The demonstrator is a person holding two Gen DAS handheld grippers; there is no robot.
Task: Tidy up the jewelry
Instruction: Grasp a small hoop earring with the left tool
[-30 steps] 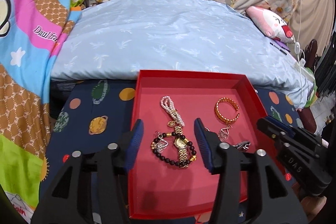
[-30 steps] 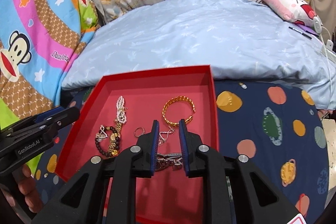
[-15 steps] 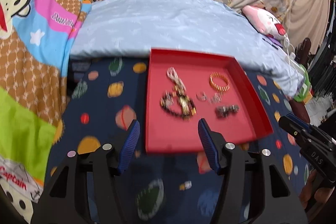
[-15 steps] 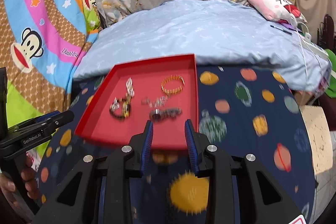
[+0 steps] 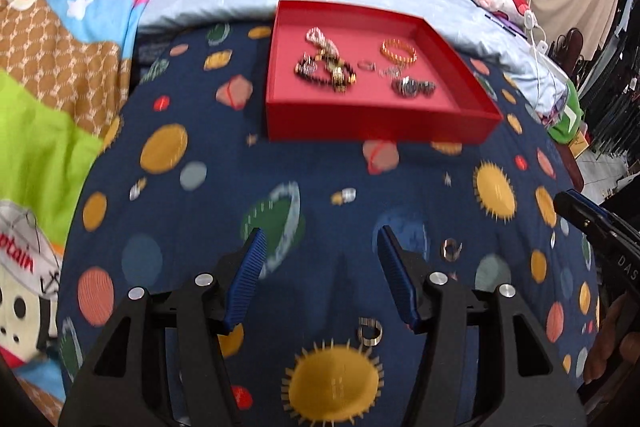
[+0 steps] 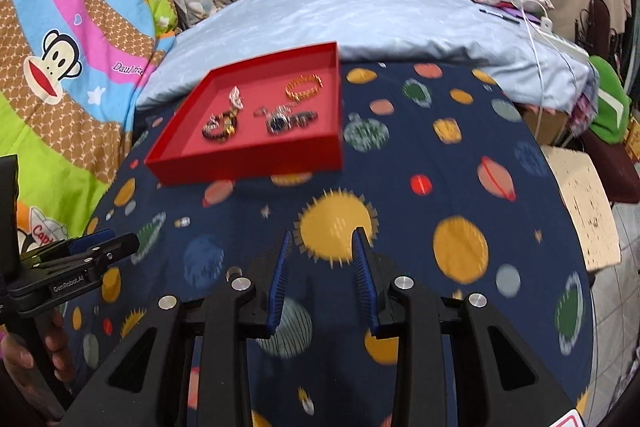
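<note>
Left wrist view: the left gripper (image 5: 320, 279) hangs with its jaws wide apart and empty above a space-print cloth (image 5: 192, 211), where two small rings lie loose, one ring (image 5: 370, 330) between the jaws and another ring (image 5: 451, 249) just beside the right jaw. The right gripper (image 6: 322, 279) is also apart and empty. Most jewelry sits in the red tray (image 5: 376, 125) further off; the thin rings could likely slip from the ribbed jaws or get lost against the busy pattern.
</note>
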